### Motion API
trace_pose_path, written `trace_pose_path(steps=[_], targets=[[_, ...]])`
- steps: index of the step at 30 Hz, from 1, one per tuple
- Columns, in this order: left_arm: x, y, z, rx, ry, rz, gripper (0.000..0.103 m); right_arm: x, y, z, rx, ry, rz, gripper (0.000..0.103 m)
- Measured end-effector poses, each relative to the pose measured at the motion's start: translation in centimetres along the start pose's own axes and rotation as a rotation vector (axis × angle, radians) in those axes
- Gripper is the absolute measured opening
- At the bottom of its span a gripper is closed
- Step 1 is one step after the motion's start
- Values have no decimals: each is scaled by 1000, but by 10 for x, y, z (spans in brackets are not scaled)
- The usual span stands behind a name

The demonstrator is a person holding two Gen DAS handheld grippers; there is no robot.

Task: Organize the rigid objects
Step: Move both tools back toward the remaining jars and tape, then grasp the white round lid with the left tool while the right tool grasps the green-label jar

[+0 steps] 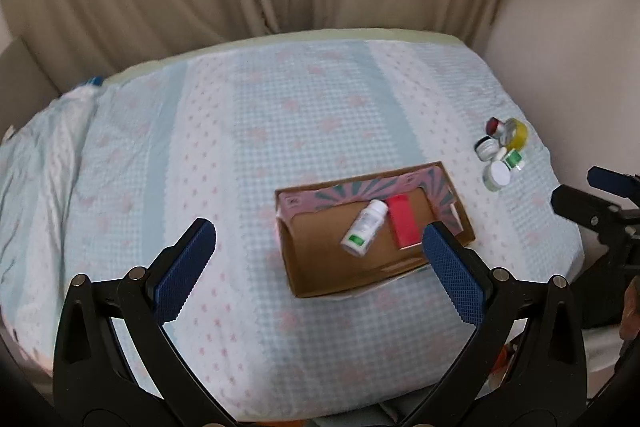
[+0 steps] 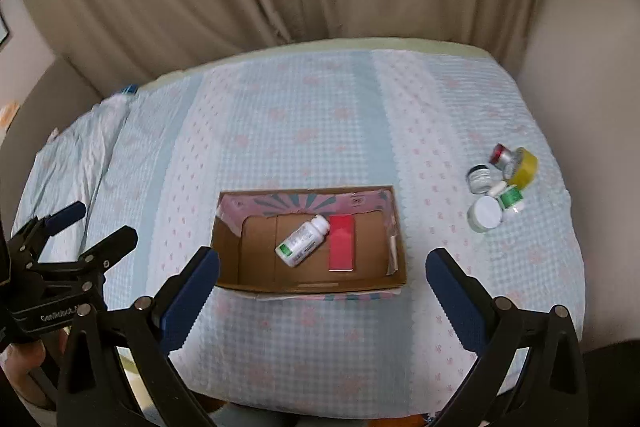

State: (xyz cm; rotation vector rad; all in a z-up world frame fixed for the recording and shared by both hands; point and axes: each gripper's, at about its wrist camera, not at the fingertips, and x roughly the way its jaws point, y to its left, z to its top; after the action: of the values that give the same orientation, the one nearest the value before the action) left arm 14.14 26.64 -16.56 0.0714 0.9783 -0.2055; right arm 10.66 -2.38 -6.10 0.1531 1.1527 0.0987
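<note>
Nearest my lens, my left gripper point(image 1: 316, 247) hangs with its jaws spread wide and nothing between them, and my right gripper point(image 2: 322, 277) is just as wide and empty. Both hover above the bed point(image 2: 304, 99), short of the cardboard box point(image 2: 228, 251). Inside the box a white pill bottle point(image 2: 303, 241) lies on its side, just beside a red flat box point(image 2: 342, 242). I judge the job partly done: two pieces are packed, while a cluster of small jars point(image 2: 498, 183), including a white-lidded jar point(image 2: 485, 213) and a yellow one point(image 2: 527, 167), sits on the sheet well apart from the box, to its right.
</note>
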Motion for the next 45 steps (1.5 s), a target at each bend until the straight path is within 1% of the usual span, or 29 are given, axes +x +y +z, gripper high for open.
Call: trace_pose_path(steps=[2, 6, 11, 17, 23, 26, 28, 32, 36, 38, 42, 45], targets=[[-3, -5, 2, 5, 0, -8, 103, -6, -6, -2, 31, -7, -9, 103], [-15, -22, 7, 10, -30, -33, 103, -19, -27, -4, 76, -26, -29, 103], [-22, -58, 10, 24, -56, -37, 103, -30, -72, -4, 145, -56, -28, 103], [-17, -122, 15, 8, -69, -11, 103, -37, -136, 0, 160, -81, -51, 103], [9, -197, 27, -41, -50, -9, 103, -31, -215, 13, 134, -73, -56, 103], [30, -232, 32, -75, -43, -18, 103, -20, -254, 20, 107, -54, -49, 103], [49, -255, 35, -88, -25, -27, 103, -9, -278, 26, 80, -41, -46, 103], [80, -291, 39, -81, 4, -50, 103, 15, -316, 39, 63, -14, -45, 103], [118, -325, 40, -32, 39, -90, 103, 42, -345, 49, 68, 9, -24, 103], [141, -341, 40, 3, 63, -113, 103, 62, -357, 52, 57, 33, 2, 103], [191, -366, 36, 63, 107, -169, 103, 108, -377, 54, 27, 94, 51, 103], [230, -383, 32, 94, 137, -196, 103, 144, -391, 54, 11, 140, 84, 103]])
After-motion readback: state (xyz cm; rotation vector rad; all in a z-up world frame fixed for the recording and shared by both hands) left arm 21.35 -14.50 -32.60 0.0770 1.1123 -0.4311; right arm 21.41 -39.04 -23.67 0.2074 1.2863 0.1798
